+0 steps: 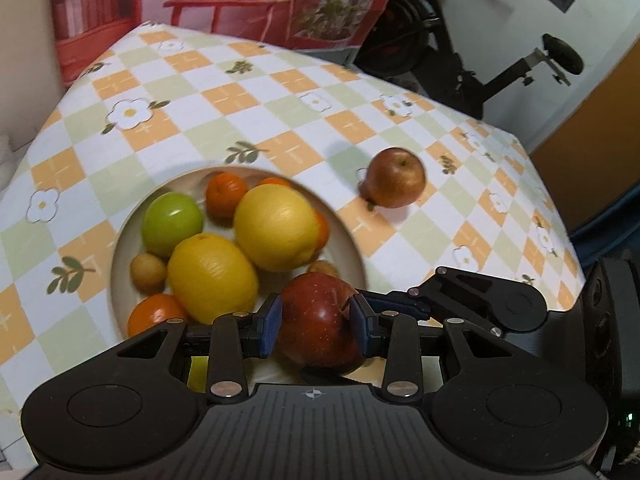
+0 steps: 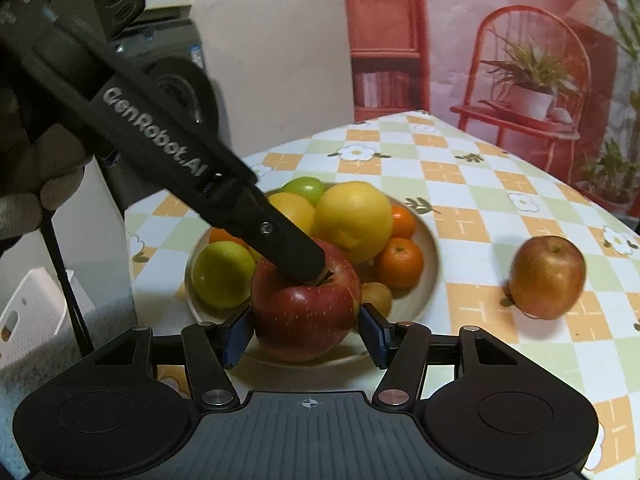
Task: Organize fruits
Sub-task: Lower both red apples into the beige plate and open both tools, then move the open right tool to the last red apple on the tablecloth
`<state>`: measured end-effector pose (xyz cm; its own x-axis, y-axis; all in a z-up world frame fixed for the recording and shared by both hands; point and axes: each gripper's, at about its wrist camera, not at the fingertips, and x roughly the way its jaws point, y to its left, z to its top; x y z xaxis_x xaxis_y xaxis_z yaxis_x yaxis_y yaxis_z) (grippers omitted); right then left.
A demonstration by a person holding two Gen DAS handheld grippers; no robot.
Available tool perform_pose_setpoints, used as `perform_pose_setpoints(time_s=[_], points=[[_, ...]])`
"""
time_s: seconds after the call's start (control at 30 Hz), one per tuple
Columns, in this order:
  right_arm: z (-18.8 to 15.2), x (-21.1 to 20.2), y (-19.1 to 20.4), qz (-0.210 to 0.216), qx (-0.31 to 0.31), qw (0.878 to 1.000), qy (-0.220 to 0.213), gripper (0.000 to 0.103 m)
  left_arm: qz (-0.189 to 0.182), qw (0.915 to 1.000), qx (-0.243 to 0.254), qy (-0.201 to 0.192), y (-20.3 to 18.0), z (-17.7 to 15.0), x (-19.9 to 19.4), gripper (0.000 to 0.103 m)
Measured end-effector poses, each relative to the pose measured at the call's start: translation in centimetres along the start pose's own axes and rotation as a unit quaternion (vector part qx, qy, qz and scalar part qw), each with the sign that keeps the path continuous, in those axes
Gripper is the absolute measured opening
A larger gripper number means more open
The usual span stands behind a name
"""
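Observation:
A dark red apple (image 1: 320,316) sits at the near rim of a white plate (image 1: 352,240) of fruit. My left gripper (image 1: 316,322) is shut on it, blue pads pressed to both sides. In the right wrist view the same apple (image 2: 304,312) lies between the blue pads of my right gripper (image 2: 306,338), which touch or nearly touch its sides. The left gripper's black finger (image 2: 296,252) comes in from the upper left onto the apple's top. A second red-yellow apple (image 1: 396,178) lies alone on the tablecloth, right of the plate; it also shows in the right wrist view (image 2: 548,278).
The plate (image 2: 428,276) holds lemons (image 1: 276,226), a green apple (image 1: 172,224), oranges (image 2: 400,262) and kiwis (image 1: 148,274). The checked tablecloth (image 1: 256,108) covers the table. A white basket (image 2: 32,316) stands left of the table. An exercise bike (image 1: 480,60) stands behind.

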<state>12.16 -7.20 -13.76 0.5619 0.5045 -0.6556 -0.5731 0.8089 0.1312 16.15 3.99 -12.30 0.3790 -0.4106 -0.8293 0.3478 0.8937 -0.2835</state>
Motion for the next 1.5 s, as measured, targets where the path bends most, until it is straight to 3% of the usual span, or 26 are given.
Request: perform_pose_setpoints(time_s=[0.4,0.8,1.2,1.5], points=[[-0.1,1.1,1.3,0.026,-0.02,0.999,0.0,0.054,0.018,0.9997,-0.016,0.002,1.8,-0.9,-0.1,0.04],[-1.4,-1.6,-0.6,0.041,0.026,0.998,-0.032,0.056,0.046,0.9989,0.002,-0.01,1.5,-1.3,-0.5,0.045],[-3.4,-5.3,-7.0,-0.028,0.123,0.987,-0.099,0.056,0.049,0.9986,-0.004,-0.019,1.1,-1.1,-0.6,0.044],[-4.4,-5.2,-9.2,-0.097,0.095,0.985,-0.106,0.056,0.011,0.9972,-0.011,-0.073,-0.7,1.4,-0.7,0.044]])
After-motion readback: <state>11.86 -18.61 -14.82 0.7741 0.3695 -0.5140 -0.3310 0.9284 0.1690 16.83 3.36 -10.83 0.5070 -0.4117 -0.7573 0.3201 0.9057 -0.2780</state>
